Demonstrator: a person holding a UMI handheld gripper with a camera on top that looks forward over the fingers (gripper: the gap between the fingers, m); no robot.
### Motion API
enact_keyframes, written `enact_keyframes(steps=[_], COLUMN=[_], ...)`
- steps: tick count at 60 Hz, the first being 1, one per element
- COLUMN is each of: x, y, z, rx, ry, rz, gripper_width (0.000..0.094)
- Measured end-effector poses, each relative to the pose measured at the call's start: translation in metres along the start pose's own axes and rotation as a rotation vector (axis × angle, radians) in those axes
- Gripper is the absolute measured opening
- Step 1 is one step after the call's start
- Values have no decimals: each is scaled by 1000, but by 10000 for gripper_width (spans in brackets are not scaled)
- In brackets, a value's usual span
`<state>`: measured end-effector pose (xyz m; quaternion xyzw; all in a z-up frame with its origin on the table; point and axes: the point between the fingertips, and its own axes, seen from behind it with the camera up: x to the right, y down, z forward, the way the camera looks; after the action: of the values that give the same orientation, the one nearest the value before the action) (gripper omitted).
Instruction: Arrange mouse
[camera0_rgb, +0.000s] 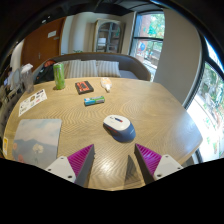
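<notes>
From the gripper view I see the jaws (114, 160) spread wide apart, pinching nothing, their magenta pads (80, 157) facing each other over bare wood. The mouse (119, 127), grey on top with a darker body, rests on its own on the round wooden counter (150, 110), just ahead of the fingertips and roughly centred on the gap between them, perhaps a touch nearer the right finger; it is clear of both pads. Just beside the left finger I make out a pale blue mouse mat (36, 139) lying flat on the counter, well apart from the mouse. Farther across the counter, beyond the mouse, there is a small teal object (94, 101) I cannot identify, a dark reddish box (84, 87) behind it, and a small white item (107, 85) near that box. A green can (59, 75) stands upright toward the far left rim, and some printed sheets (32, 101) lie flat at the left edge. Beyond the counter I see a sofa (100, 68) and bright windows (148, 38).
</notes>
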<state>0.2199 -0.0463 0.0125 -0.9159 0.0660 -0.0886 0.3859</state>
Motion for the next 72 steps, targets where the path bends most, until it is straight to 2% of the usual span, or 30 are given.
enact_keyframes(steps=[8, 10, 21, 31, 35, 39, 47, 57, 59, 65, 67, 72], x=[21, 22, 22, 45, 45, 41, 42, 45, 50, 50, 38, -40], y=[6, -4, -33, -49, -56, -59, -60, -64, -78, -153, -187, -232], z=[36, 43, 75, 100, 105, 109, 113, 105, 94, 25, -1, -54], rx=[-3, 27, 48, 88, 88, 92, 93, -24, -5, 159, 214, 322], ry=[-55, -75, -139, -146, -145, -135, -96, -68, -48, 7, -1, -65], rz=[-24, -3, 15, 50, 57, 70, 94, 187, 213, 208, 202, 171], gripper_width=[829, 820, 826, 808, 728, 577, 524, 414, 414, 414, 413, 414])
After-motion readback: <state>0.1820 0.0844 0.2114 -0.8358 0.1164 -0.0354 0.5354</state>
